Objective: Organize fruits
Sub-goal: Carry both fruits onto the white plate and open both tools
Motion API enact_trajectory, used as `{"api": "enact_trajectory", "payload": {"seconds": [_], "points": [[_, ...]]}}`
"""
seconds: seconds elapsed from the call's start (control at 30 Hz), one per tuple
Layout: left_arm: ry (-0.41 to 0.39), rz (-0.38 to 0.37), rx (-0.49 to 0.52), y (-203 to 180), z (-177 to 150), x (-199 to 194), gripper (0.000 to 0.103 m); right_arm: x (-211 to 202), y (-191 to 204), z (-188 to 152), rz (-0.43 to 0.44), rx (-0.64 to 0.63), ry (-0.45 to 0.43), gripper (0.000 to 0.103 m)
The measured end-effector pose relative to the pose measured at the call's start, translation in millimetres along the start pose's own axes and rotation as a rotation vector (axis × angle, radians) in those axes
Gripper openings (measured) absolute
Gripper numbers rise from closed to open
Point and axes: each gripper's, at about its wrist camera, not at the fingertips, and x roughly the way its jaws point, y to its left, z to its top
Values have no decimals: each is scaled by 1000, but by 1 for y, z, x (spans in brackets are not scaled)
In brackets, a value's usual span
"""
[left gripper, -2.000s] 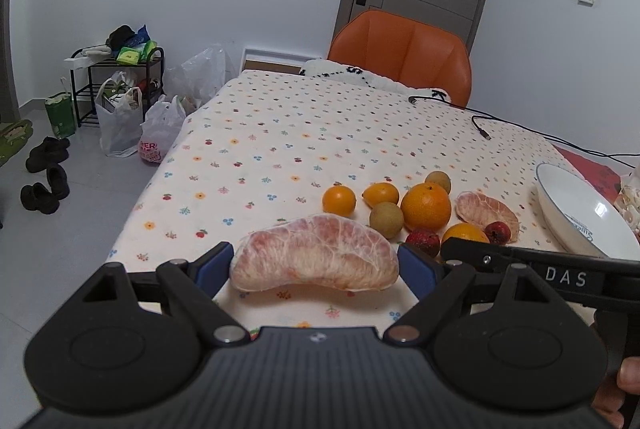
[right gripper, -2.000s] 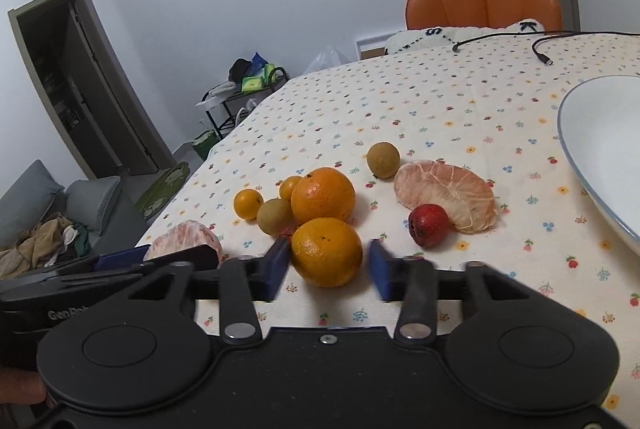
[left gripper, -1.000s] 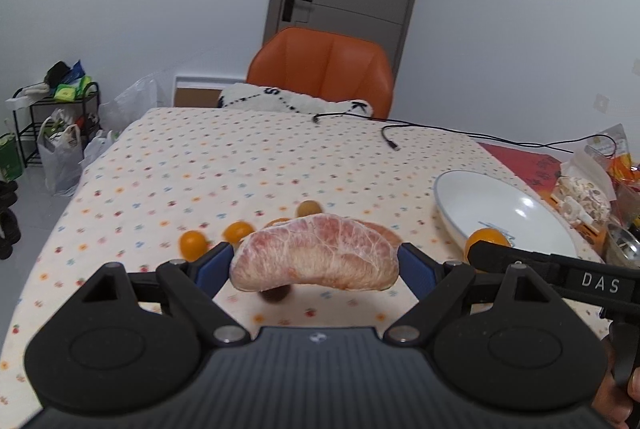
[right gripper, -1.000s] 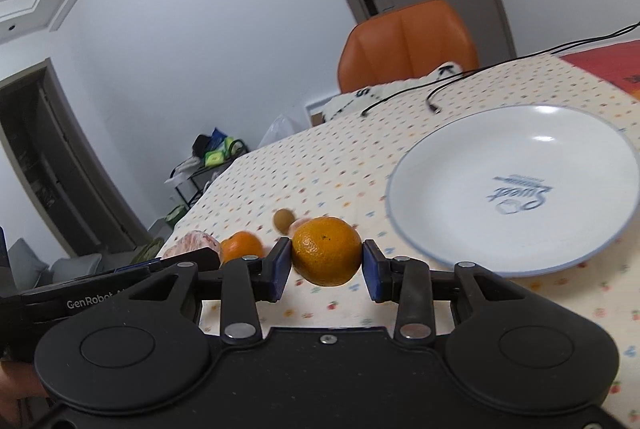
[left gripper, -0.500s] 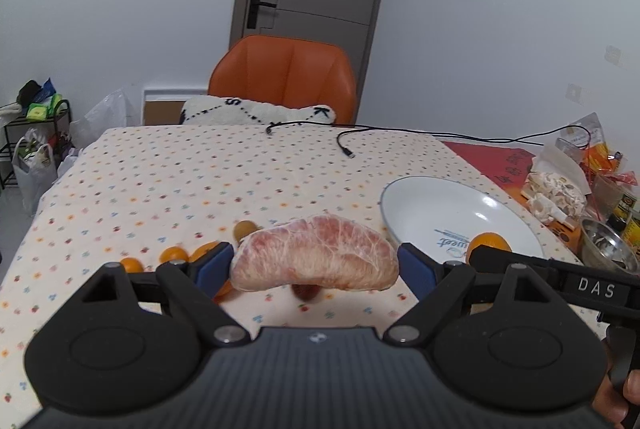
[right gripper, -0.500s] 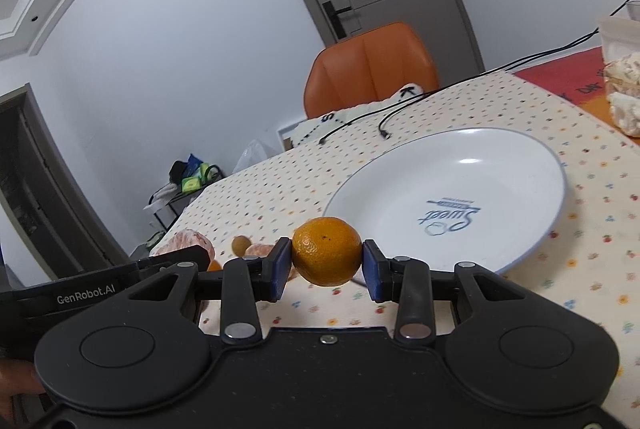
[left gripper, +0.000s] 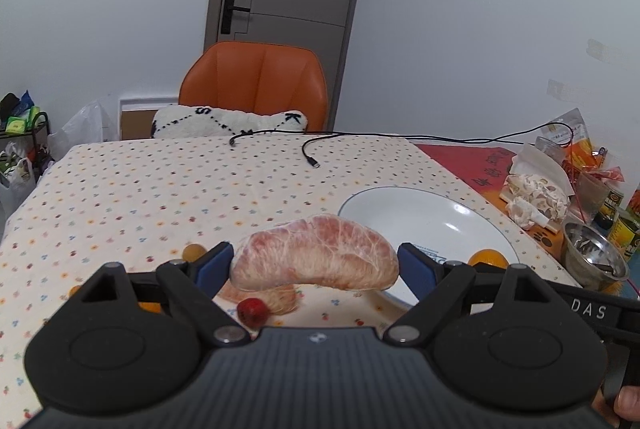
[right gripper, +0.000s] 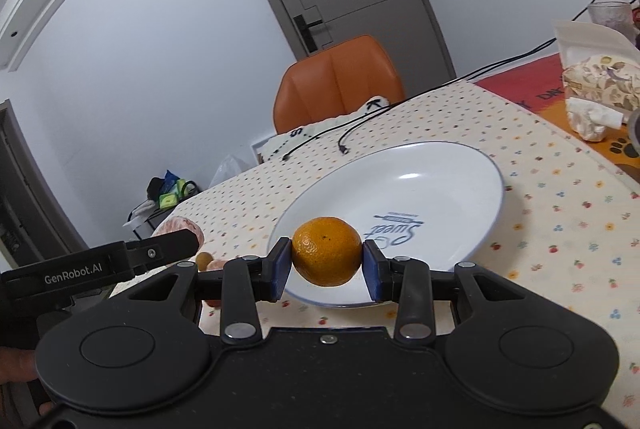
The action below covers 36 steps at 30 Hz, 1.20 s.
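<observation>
Right gripper [right gripper: 326, 271]: jaws clamped on one orange [right gripper: 326, 251], held clear of the surface above the near rim of the plate [right gripper: 460, 165]; likely poised to set down.
Left gripper [left gripper: 316, 271]: jaws clamped end to end on one pomelo wedge [left gripper: 316, 259], held level and aloft, just left of the plate; probably next in.
Plate: one, white, nothing in it.
Loose fruit on surface [left gripper: 160, 189]: second wedge [left gripper: 280, 303], one red fruit [left gripper: 252, 311], one small brown fruit [left gripper: 194, 252]; others half hidden, count unsure.
Far: one orange chair [left gripper: 256, 85], two cable ends.

two pomelo segments [left gripper: 316, 255], one plate [left gripper: 460, 201]
</observation>
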Motion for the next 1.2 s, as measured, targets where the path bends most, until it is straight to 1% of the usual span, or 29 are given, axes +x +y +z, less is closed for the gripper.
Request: {"api": "enact_trajectory", "payload": {"seconds": [0.27,0.43,0.73,0.77,0.83,1.07,1.2], "points": [[16,-23,20,-14,3,19,87,1,-11,0,-50,-3,-2,36],[29,-37,33,-23,3,32,87,5,-19,-1,-88,6,13,36],[69,-67,57,-39,-3,51,87,2,-21,0,-75,-2,17,38],[72,-71,59,-41,-3,52,87,1,-21,0,-74,-5,17,40],[74,-78,63,-44,-3,53,87,-1,-21,1,-78,-8,13,41],[68,-99,78,-56,2,58,86,-11,-22,2,-81,-3,7,42],[41,-108,83,-61,7,56,86,-15,-23,2,-85,1,3,43]]}}
